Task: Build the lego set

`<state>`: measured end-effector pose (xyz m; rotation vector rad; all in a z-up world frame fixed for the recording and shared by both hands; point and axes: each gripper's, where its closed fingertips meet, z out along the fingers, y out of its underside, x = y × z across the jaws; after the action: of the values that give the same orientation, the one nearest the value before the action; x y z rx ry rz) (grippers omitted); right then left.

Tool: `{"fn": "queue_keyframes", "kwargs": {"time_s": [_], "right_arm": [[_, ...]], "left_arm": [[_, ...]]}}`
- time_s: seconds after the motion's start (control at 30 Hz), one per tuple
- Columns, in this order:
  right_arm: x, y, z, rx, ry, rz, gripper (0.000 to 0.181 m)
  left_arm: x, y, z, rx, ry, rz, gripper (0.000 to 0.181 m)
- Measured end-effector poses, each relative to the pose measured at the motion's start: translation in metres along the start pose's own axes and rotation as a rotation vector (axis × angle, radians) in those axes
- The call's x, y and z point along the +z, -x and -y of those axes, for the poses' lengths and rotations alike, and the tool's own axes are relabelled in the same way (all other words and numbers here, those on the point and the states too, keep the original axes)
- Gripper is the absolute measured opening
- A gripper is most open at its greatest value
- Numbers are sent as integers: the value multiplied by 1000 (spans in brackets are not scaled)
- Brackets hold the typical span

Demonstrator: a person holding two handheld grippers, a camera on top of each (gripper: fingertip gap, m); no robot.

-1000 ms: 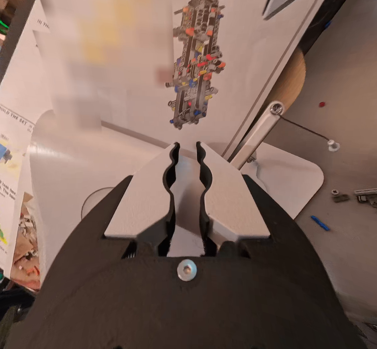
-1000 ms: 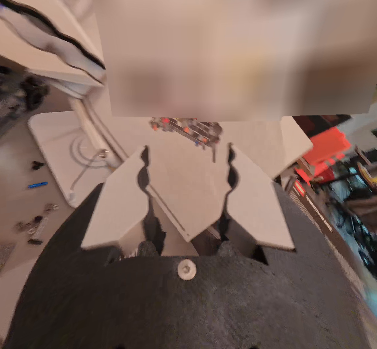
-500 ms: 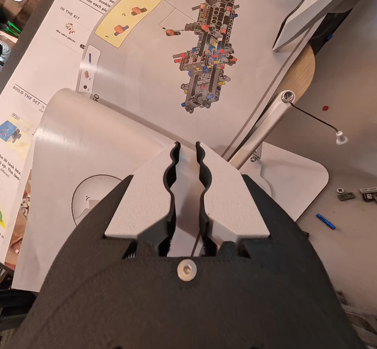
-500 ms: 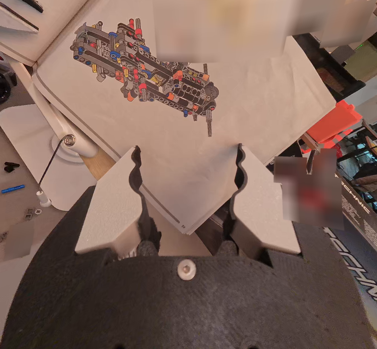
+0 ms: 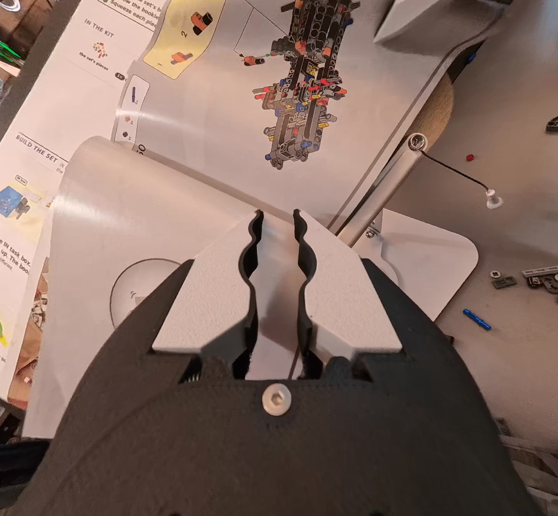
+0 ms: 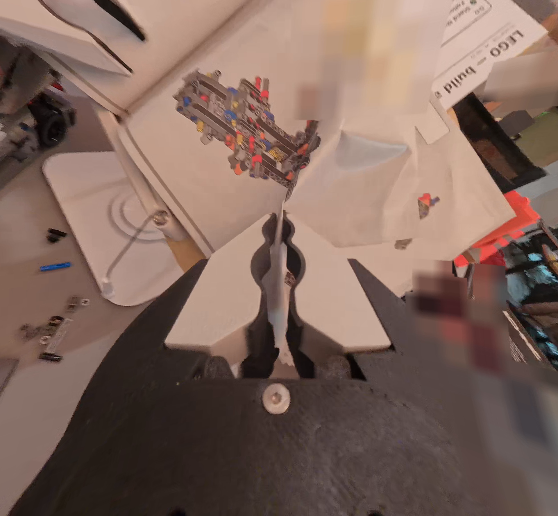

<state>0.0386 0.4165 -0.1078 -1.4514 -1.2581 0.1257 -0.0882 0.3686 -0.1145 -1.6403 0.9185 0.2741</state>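
Grey tabletop (image 5: 498,380). Directly on it: white stand base (image 5: 422,263) just ahead-right of L gripper (image 5: 277,215); blue pin (image 5: 476,319) right of the fingers; small grey/dark bits (image 5: 513,279) farther right; red stud (image 5: 469,157) ahead-right. R wrist view: black pin (image 6: 56,234), scattered bits (image 6: 51,335) left of R gripper (image 6: 277,218).

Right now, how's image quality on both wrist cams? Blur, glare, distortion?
Left wrist view: mostly sharp; glare streak on the curled booklet page, motion smear at the top edge, wide-angle bending of the stand arm. Right wrist view: softer overall with motion blur toward the edges; the right gripper is shut on the page edge, which stays fairly crisp; mosaic patches cover the upper right.
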Motion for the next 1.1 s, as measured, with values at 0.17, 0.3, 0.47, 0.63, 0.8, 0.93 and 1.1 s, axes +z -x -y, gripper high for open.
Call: {"fn": "queue_keyframes", "kwargs": {"time_s": [0.17, 0.3, 0.47, 0.63, 0.8, 0.93, 1.1], "right_arm": [[-19, 20, 43, 73, -119, 134, 0], [-30, 40, 75, 162, -217, 244, 0], [-34, 70, 108, 280, -328, 392, 0], [-49, 81, 135, 380, -450, 502, 7], [-66, 66, 146, 347, -560, 464, 54], [-65, 15, 120, 381, -562, 281, 61], [-14, -32, 26, 397, -225, 4, 103]], "left_arm": [[-11, 8, 9, -20, -53, 34, 63], [-19, 3, 24, -27, -118, 40, 99], [-22, -17, 37, 54, -130, 77, 115], [-30, -3, 37, 112, -114, 248, 90], [-44, 17, 26, 43, -133, 311, 33], [-58, 32, 9, -75, -155, 282, 10], [-68, 43, -23, -304, -199, 173, 0]]}}
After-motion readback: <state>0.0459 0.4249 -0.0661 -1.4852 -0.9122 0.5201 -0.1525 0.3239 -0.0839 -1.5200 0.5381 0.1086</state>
